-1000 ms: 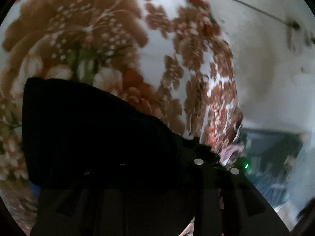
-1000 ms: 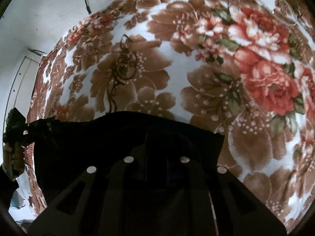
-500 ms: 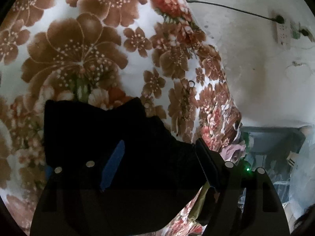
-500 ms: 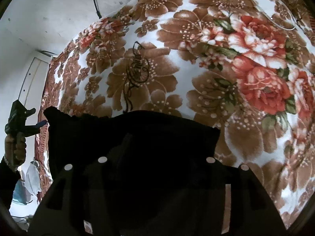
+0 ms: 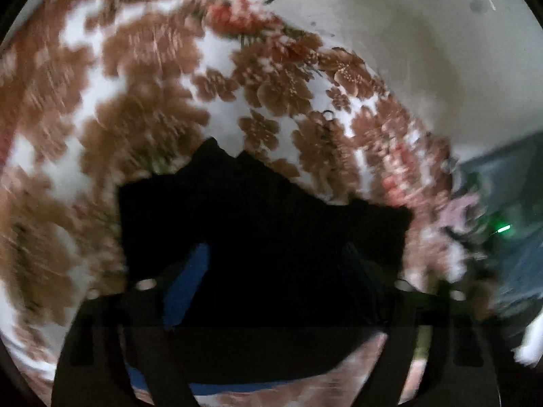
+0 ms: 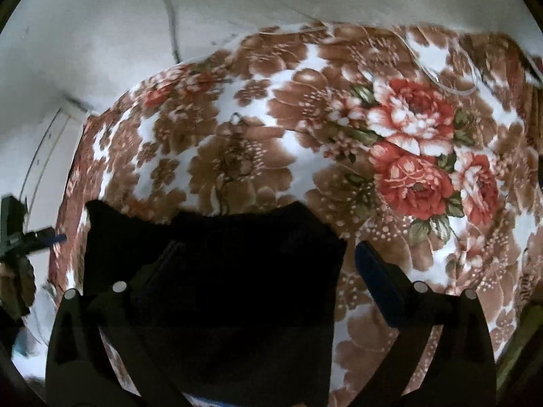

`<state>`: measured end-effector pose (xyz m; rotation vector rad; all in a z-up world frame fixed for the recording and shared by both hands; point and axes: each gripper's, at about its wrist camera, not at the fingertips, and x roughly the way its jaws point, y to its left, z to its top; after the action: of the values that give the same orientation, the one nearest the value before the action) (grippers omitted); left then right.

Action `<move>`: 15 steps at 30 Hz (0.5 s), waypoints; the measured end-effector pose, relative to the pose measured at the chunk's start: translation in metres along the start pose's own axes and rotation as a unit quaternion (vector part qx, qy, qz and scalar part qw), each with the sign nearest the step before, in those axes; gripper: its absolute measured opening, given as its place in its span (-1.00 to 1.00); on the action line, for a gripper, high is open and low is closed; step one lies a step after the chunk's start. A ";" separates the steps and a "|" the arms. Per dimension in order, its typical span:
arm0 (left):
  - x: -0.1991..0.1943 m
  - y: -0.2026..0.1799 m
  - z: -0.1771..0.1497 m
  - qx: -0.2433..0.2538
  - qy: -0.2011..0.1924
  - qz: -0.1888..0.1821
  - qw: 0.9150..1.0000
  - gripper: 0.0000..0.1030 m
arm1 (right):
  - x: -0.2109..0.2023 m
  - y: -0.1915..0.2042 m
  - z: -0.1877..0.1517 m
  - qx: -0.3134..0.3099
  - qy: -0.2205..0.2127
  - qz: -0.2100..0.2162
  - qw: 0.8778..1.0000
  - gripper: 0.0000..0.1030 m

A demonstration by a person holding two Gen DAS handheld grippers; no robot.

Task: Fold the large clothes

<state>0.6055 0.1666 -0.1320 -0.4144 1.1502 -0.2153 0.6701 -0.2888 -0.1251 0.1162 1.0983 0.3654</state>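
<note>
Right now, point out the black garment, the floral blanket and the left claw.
black garment (image 6: 217, 271), right wrist view, middle of the folded cloth.
floral blanket (image 6: 410, 125), right wrist view, on a red rose.
left claw (image 5: 271, 271), left wrist view, midway between its opening fingers.

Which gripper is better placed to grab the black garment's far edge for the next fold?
Right, probably. The right gripper looks squarely over the black garment, whose far edge shows sharply; its jaws are opening. The left wrist view is blurred.
</note>
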 end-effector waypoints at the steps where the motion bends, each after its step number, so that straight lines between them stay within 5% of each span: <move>1: -0.003 -0.006 -0.006 0.024 -0.014 0.023 0.999 0.81 | -0.003 0.015 -0.011 -0.015 0.000 -0.002 1.000 0.91; 5: 0.007 -0.036 -0.033 0.134 -0.048 0.115 0.983 0.89 | 0.015 0.056 -0.048 -0.042 0.016 -0.018 0.999 0.91; 8: 0.045 -0.053 -0.045 0.202 -0.029 0.161 0.966 0.89 | 0.050 0.060 -0.061 -0.033 0.039 -0.042 0.998 0.91; 15: 0.108 -0.054 -0.028 0.196 -0.035 0.174 0.964 0.89 | 0.117 0.048 -0.052 -0.055 0.060 -0.105 0.991 0.91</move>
<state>0.6251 0.0719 -0.2090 0.1320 1.0612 -0.1140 0.6600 -0.2075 -0.2352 -0.1200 1.1951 0.2444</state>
